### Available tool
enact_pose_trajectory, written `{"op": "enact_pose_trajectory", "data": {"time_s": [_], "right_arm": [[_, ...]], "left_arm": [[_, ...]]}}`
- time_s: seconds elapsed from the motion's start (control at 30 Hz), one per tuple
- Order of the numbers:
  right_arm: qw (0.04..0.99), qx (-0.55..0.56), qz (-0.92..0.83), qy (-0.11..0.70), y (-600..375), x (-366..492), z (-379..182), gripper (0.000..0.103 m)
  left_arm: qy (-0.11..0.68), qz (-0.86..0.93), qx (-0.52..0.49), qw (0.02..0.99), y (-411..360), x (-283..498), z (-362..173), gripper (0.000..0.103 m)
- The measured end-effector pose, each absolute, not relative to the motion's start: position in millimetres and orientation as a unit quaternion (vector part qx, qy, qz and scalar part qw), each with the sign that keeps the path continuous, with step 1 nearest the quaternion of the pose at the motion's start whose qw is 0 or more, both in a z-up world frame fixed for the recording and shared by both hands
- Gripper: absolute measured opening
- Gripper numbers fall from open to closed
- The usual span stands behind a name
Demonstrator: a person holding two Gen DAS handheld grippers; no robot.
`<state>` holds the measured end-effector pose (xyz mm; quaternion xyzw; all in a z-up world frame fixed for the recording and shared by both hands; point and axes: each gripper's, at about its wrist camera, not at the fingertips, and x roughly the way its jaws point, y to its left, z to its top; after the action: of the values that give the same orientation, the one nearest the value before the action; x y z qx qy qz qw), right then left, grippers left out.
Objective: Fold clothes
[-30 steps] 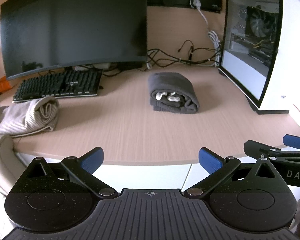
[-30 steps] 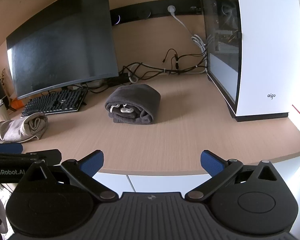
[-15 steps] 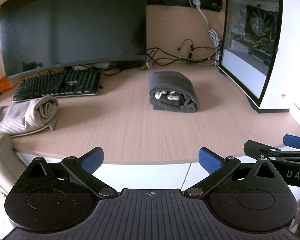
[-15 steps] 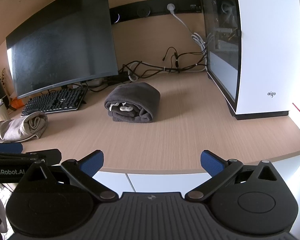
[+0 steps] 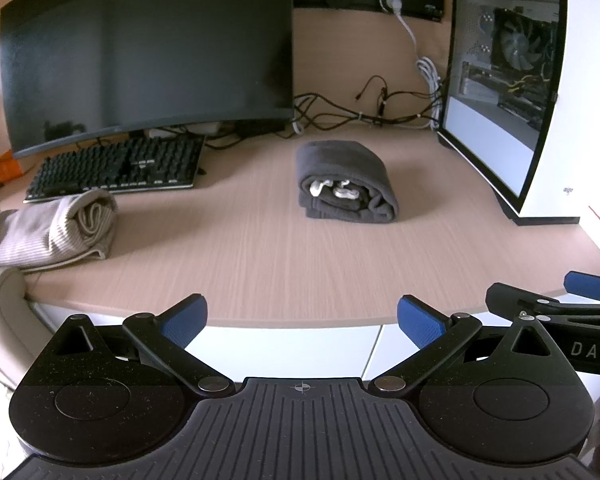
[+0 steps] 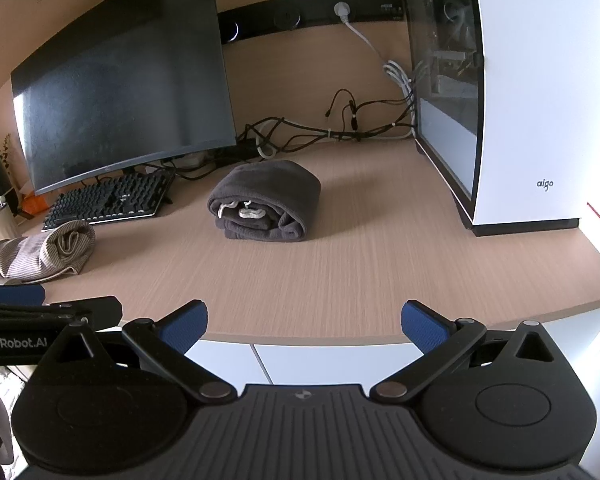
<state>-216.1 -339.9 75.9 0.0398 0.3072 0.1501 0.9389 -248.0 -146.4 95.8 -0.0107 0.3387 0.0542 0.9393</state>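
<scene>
Both sets of fingers, left gripper [image 5: 302, 322] and right gripper [image 6: 304, 326], are spread wide and empty at the near edge of the wooden desk [image 6: 360, 264]. Mid-desk lies a folded dark garment [image 6: 266, 202]; a beige garment [image 5: 48, 230] sits left, near the keyboard [image 5: 116, 168].

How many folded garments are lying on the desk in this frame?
2. A dark grey folded garment lies mid-desk, between the keyboard and the white PC case. A beige ribbed garment sits at the desk's left edge, in front of the keyboard. Others may lie outside the view.
</scene>
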Motion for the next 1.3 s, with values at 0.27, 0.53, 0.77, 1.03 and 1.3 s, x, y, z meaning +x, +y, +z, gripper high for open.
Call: {"op": "enact_pose_trajectory", "data": {"time_s": [0.27, 0.53, 0.77, 1.03, 1.3], "right_arm": [[0.939, 0.04, 0.15, 0.308, -340.2, -214.9, 74.8, 0.103], [0.938, 0.04, 0.15, 0.311, -341.2, -212.5, 74.0, 0.103], [0.936, 0.041, 0.151, 0.315, -343.5, -209.0, 72.4, 0.103], [0.933, 0.043, 0.149, 0.324, -343.3, -200.9, 68.9, 0.103], [0.929, 0.053, 0.138, 0.339, -337.9, -179.7, 61.2, 0.103]], "left_arm": [[0.341, 0.055, -0.01, 0.938, -147.0, -245.9, 95.2, 0.103], [0.344, 0.054, -0.01, 0.937, -148.4, -242.9, 94.2, 0.103], [0.349, 0.054, -0.012, 0.935, -149.9, -239.2, 92.6, 0.103], [0.357, 0.052, -0.013, 0.933, -150.3, -230.0, 89.8, 0.103], [0.372, 0.047, -0.011, 0.927, -143.6, -208.1, 83.8, 0.103]]}}
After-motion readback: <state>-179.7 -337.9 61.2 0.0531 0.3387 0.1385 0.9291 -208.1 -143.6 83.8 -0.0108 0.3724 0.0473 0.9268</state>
